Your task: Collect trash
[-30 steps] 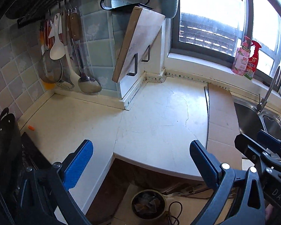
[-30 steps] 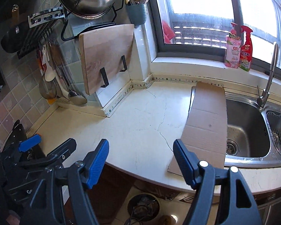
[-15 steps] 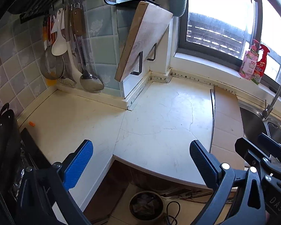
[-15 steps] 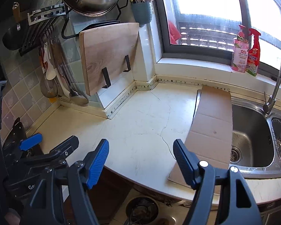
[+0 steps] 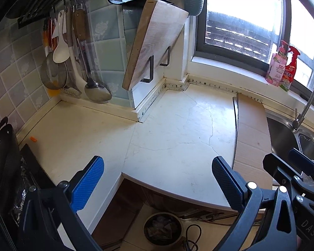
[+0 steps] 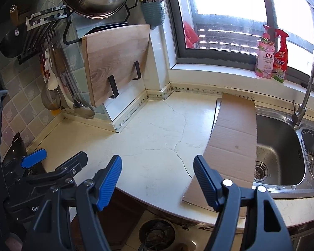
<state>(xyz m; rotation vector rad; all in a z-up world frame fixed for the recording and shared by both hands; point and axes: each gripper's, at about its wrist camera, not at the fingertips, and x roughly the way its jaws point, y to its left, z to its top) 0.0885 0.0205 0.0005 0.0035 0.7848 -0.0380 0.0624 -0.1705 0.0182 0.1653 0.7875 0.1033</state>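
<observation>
while both ribbed blue tools (image 5: 158, 179) (image 6: 158, 176) gape empty, flat creased cardboard (image 6: 232, 142) overlaps the steel sink (image 6: 282, 146).

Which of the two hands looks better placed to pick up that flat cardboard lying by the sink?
Probably the right. The right tool is open, and the cardboard begins just beyond its right finger. The left tool, also open, faces bare counter, the cardboard off to its side.
</observation>
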